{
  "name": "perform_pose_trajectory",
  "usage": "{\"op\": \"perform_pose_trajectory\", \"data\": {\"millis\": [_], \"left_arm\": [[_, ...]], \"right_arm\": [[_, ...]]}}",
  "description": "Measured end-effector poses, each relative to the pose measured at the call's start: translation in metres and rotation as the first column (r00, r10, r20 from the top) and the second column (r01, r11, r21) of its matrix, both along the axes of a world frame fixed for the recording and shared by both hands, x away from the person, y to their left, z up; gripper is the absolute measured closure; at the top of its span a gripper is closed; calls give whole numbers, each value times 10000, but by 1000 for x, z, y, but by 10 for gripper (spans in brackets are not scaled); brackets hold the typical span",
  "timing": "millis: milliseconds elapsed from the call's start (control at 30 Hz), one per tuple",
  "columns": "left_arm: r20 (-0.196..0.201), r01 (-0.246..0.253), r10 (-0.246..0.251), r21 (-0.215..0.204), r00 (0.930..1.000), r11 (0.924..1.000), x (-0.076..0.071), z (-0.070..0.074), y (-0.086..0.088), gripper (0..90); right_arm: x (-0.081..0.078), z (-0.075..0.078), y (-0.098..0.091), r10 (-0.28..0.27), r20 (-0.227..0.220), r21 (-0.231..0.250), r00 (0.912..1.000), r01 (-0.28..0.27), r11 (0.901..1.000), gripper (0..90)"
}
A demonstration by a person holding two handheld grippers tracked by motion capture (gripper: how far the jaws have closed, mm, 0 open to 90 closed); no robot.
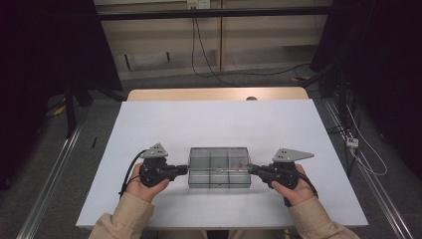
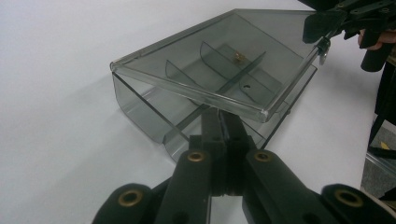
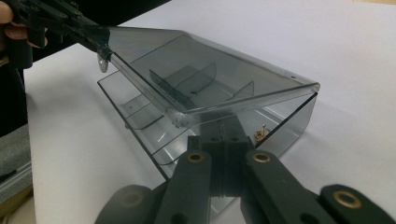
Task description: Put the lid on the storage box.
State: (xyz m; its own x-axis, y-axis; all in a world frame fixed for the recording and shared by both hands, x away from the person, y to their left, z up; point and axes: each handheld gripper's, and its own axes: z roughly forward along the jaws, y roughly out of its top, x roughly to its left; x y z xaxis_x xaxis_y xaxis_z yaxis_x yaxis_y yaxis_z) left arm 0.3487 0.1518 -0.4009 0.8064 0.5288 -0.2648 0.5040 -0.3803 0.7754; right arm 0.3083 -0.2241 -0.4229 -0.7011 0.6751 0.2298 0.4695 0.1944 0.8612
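Box (image 1: 219, 167), smoky plastic, on white table (image 1: 209, 124); L hand-held gripper (image 1: 185, 170) & R hand-held gripper (image 1: 251, 169) jaws closed; dim room, grey floor (image 1: 84, 149).

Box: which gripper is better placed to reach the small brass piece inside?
Probably the right gripper: the brass piece lies at its end of the box, beside its shut jaws; the left gripper is opposite.

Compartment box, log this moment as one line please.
compartment box lid ajar | left gripper shut at left end | right gripper shut at right end
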Motion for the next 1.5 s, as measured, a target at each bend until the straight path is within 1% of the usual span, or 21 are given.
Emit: {"op": "perform_pose_trajectory", "data": {"millis": [33,67,233,400,433,533,600,633,900,1033,1100,1167,1233,1267,1400,1433,1467,1500], "left_arm": [[14,32,-32,74,10000,10000,-1,0,0,900],[13,54,-54,-2,10000,10000,-2,-1,0,900],[-23,173,-173,113,9998,9998,-8,-4,1,900],[-45,272,-271,286,9996,9992,-10,-7,1,900],[-62,243,-241,328,9997,9992,-10,-7,1,900],[-44,181,-180,273,9998,9995,-11,-8,3,900],[-68,235,-233,364,9997,9991,-12,-8,3,900],[-84,221,-219,278,9997,9994,-13,-9,3,900],[-113,262,-256,561,9996,9981,-15,-12,3,900],[-128,308,-300,608,9995,9977,-15,-12,4,900],[-116,283,-277,555,9995,9981,-16,-13,4,900],[-125,295,-289,551,9995,9980,-16,-13,5,900],[-155,274,-267,512,9995,9983,-16,-12,5,900],[-129,291,-285,494,9995,9984,-16,-12,5,900],[-38,301,-300,442,9995,9986,-16,-11,6,899],[-24,260,-259,325,9997,9991,-17,-11,6,887],[6,255,-256,303,9997,9992,-16,-11,7,866],[69,162,-164,248,9998,9996,-16,-11,8,832]], "right_arm": [[0,0,0,24,21,-19,10000,-24,10000,900],[-1,-1,-1,6,-9,7,10000,-6,10000,900],[-5,-4,-2,67,-96,-61,9999,-67,10000,900],[-7,-8,-3,116,-184,-217,9998,-120,9997,900],[-8,-8,-3,132,-177,-218,9998,-136,9997,900],[-10,-8,-4,168,-126,-271,9998,-171,9995,900],[-12,-8,-6,170,-96,-379,9998,-173,9991,900],[-12,-8,-6,184,-106,-409,9998,-188,9990,900],[-17,-11,-8,295,-198,-602,9994,-306,9977,900],[-19,-12,-8,345,-238,-664,9991,-361,9971,900],[-19,-12,-8,368,-266,-689,9990,-385,9969,900],[-20,-13,-8,392,-299,-805,9988,-415,9959,900],[-20,-14,-8,393,-289,-1025,9988,-421,9938,900],[-21,-15,-8,344,-301,-1093,9990,-375,9933,896],[-21,-14,-13,261,-253,-947,9993,-284,9951,859],[-21,-13,-14,242,-231,-898,9994,-262,9956,836],[-21,-13,-14,208,-180,-909,9996,-223,9956,798],[-21,-13,-15,182,-157,-865,9997,-195,9961,765]]}}
